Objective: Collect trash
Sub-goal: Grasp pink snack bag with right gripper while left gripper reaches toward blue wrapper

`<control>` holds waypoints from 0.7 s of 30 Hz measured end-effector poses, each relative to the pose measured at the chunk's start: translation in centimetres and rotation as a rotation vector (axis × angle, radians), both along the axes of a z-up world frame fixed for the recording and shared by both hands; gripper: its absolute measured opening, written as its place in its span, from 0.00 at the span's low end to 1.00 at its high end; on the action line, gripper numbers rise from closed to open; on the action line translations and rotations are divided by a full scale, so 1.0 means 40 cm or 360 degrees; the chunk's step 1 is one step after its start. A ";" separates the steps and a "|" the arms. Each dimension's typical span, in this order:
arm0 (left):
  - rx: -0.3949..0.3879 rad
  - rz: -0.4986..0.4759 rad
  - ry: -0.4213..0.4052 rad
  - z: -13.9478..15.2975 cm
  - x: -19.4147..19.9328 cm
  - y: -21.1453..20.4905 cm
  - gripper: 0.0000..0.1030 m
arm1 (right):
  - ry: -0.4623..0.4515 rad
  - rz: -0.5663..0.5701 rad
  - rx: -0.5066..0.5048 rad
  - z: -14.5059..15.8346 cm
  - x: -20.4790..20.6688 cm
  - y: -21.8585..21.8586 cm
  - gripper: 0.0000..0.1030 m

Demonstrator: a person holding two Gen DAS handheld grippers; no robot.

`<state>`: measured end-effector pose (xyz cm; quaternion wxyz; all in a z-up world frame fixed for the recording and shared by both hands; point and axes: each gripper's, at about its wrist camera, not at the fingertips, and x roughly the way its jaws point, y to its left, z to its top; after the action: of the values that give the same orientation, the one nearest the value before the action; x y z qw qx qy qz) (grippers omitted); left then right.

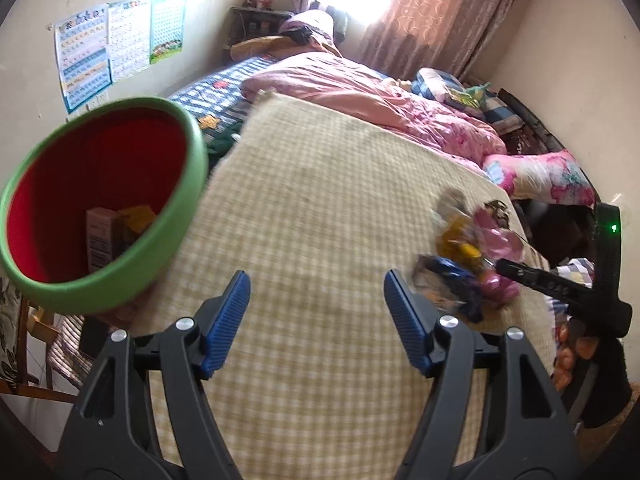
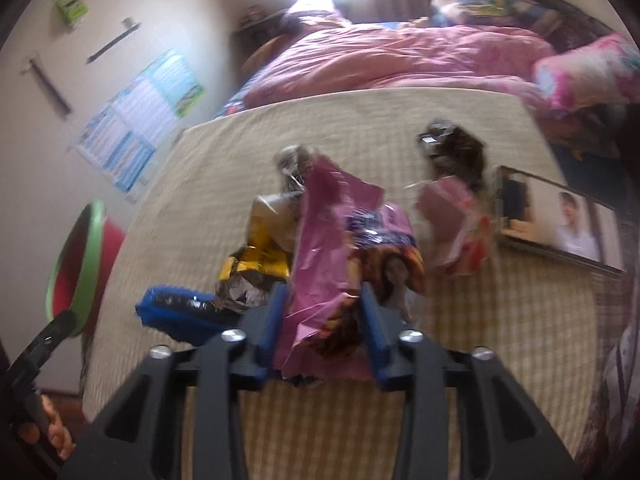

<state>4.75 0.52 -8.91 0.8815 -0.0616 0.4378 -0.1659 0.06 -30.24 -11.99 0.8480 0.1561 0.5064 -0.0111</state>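
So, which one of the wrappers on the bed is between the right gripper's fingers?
The pink wrapper, pinched by the right gripper. The blue wrapper and yellow wrapper lie loose to its left.

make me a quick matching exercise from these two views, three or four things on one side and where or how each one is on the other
Things:
1. pink wrapper
2. green bin
3. blue wrapper
4. framed photo

Places or states:
a. lying flat at the right edge of the checked bedspread
b. pinched between the right hand-held gripper's pads
c. holds a small box
d. lying left of the yellow wrapper

Pairs: 1-b, 2-c, 3-d, 4-a
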 end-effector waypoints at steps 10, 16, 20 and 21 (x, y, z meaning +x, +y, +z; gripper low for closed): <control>-0.0009 -0.0057 0.0143 -0.049 -0.003 -0.104 0.65 | -0.0093 0.0281 0.0181 0.054 -0.028 0.087 0.16; 0.0001 -0.0133 0.0243 -0.090 -0.005 -0.146 0.67 | -0.0116 0.0244 0.0190 0.070 -0.013 0.046 0.18; -0.0009 -0.0143 0.0300 -0.115 0.002 -0.154 0.62 | -0.0080 0.0232 0.0221 0.055 -0.004 0.027 0.36; -0.0011 -0.0150 0.0311 -0.120 0.003 -0.156 0.58 | -0.0086 0.0224 0.0227 0.055 -0.006 0.022 0.39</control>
<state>4.88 -5.72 -13.73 0.8256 -0.0598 0.5234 -0.2020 -0.17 -29.36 -9.79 0.8467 0.1803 0.4927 0.0887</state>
